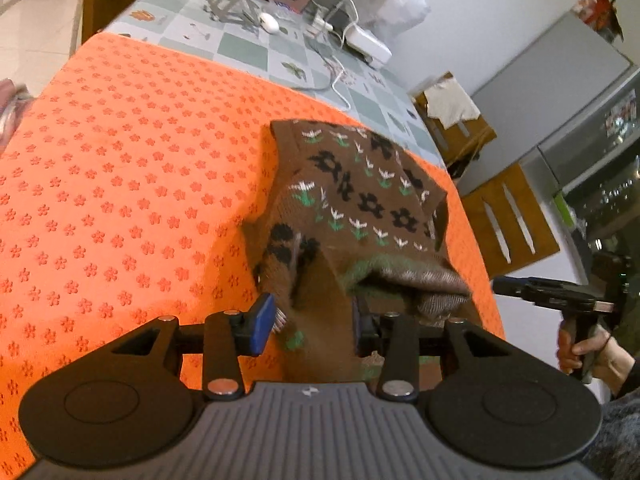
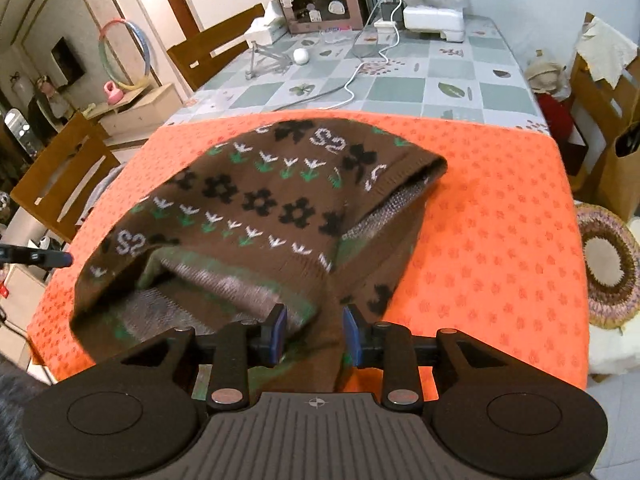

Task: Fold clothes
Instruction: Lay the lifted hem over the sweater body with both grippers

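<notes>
A brown knitted sweater (image 2: 256,208) patterned with black flowers and white-and-green sprigs is held lifted over the orange flower-embossed mat (image 2: 492,216) on the checked-cloth table (image 2: 404,80). Its bunched hem is pinched by the left gripper (image 1: 312,322) and the right gripper (image 2: 314,330), each closed narrowly on fabric.

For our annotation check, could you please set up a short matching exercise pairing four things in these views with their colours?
Things:
1. sweater
2. mat
3. computer mouse
4. hula hoop

Colours:
A. white
B. brown with black flowers
C. multicoloured
D. orange

Pairs: 1-B, 2-D, 3-A, 4-C
</notes>
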Demonstrator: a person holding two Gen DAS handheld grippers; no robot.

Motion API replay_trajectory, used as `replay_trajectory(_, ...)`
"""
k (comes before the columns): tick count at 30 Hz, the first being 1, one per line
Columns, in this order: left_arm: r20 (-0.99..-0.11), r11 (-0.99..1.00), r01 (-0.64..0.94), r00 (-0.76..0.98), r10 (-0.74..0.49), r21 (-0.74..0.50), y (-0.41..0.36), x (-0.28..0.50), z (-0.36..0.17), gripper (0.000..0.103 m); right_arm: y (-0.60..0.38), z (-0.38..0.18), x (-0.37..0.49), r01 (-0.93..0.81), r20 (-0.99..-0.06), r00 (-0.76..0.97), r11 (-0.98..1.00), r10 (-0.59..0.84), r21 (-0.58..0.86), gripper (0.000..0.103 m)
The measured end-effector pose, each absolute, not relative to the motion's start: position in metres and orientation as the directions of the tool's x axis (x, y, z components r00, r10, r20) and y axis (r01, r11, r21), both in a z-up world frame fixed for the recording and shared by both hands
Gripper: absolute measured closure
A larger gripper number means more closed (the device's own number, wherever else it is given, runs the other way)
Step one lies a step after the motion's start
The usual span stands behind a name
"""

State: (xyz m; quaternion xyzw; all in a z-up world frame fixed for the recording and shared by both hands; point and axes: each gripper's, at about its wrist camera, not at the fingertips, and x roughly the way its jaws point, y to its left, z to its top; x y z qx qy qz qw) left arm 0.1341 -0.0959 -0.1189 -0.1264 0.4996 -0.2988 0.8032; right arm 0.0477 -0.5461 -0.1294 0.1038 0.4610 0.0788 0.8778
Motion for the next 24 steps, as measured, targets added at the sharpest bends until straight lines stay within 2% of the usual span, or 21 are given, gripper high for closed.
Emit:
replay_trajectory(8, -0.748, 0.822, 0.353, 0.357, -0.559, -0.447, -0.110, 0.123, -0.117, 0.054, -0.539, -0.164, 0.082, -0.090, -0.845, 0.472, 0.967, 0.252, 0.239, 0.072)
replay_trajectory(10, -0.762, 0.835, 0.362, 0.363, -0.536, -0.415, -0.118, 0.117, -0.120, 0.053, -0.539, -0.169, 0.085, -0.096, -0.851, 0.455, 0.965, 0.262, 0.246, 0.085)
replay_trajectory(11, -0.771, 0.842, 0.364, 0.365, -0.522, -0.398, -0.122, 0.115, -0.121, 0.053, -0.539, -0.169, 0.085, -0.099, -0.851, 0.453, 0.963, 0.267, 0.250, 0.097)
replay_trajectory(19, -0.800, 0.865, 0.406, 0.389, -0.456, -0.296, -0.152, 0.098, -0.134, 0.047, -0.527, -0.127, 0.050, -0.142, -0.804, 0.544, 0.971, 0.241, 0.195, 0.099)
replay_trajectory(24, -0.810, 0.875, 0.410, 0.403, -0.427, -0.257, -0.158, 0.095, -0.139, 0.047, -0.510, -0.095, 0.011, -0.175, -0.764, 0.608, 0.975, 0.215, 0.135, 0.099)
